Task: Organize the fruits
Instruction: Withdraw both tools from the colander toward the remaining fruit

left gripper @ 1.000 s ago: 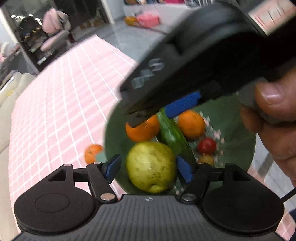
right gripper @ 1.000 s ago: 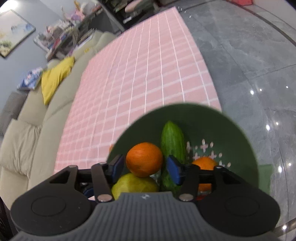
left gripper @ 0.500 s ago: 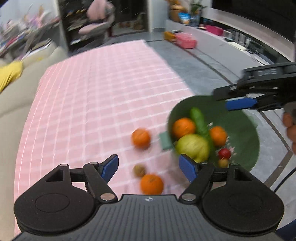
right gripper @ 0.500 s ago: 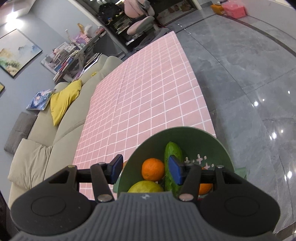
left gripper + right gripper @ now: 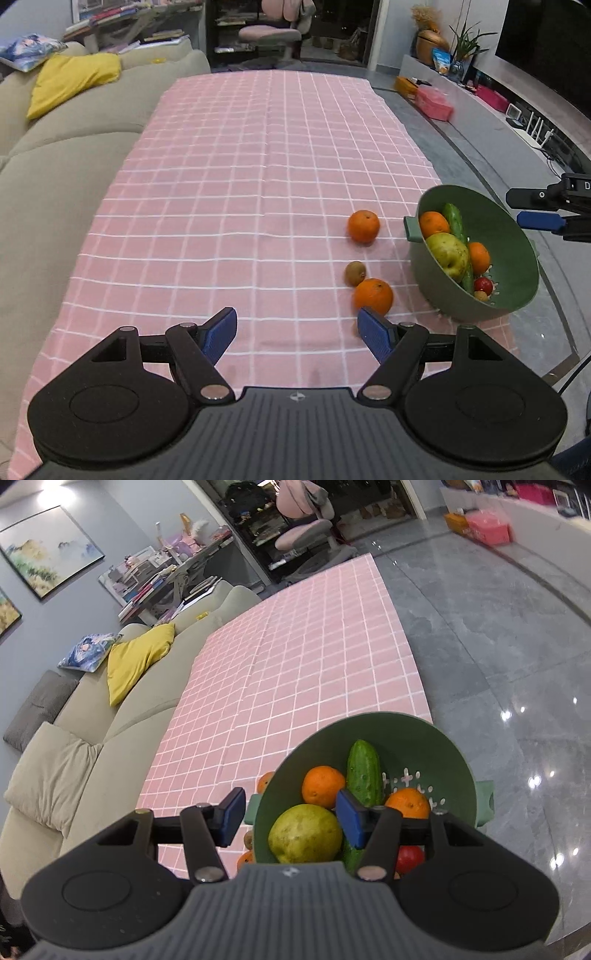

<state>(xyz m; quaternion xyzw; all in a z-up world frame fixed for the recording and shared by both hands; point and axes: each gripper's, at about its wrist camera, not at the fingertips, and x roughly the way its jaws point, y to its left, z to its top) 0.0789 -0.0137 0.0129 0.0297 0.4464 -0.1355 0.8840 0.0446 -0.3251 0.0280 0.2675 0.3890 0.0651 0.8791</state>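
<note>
Fruits partly gathered in tilted green plastic colander bowl (image 5: 517, 288) at the counter's (image 5: 236, 192) right edge.
Left claw (image 5: 295, 330) and right claw (image 5: 290, 821) gape empty; two loose round oranges (image 5: 363, 226) and a brown kiwi (image 5: 355, 273) wait beside it.

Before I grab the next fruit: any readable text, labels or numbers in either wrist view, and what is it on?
"D": a lone white letter on the right gripper's black body at the left wrist view's edge; the rest is cut off.
Books and magazines on the shelves: too small and blurred to read.
Snack packet on the side counter: print unreadable.
Fruits, green colander and pink tablecloth: no text.
</note>
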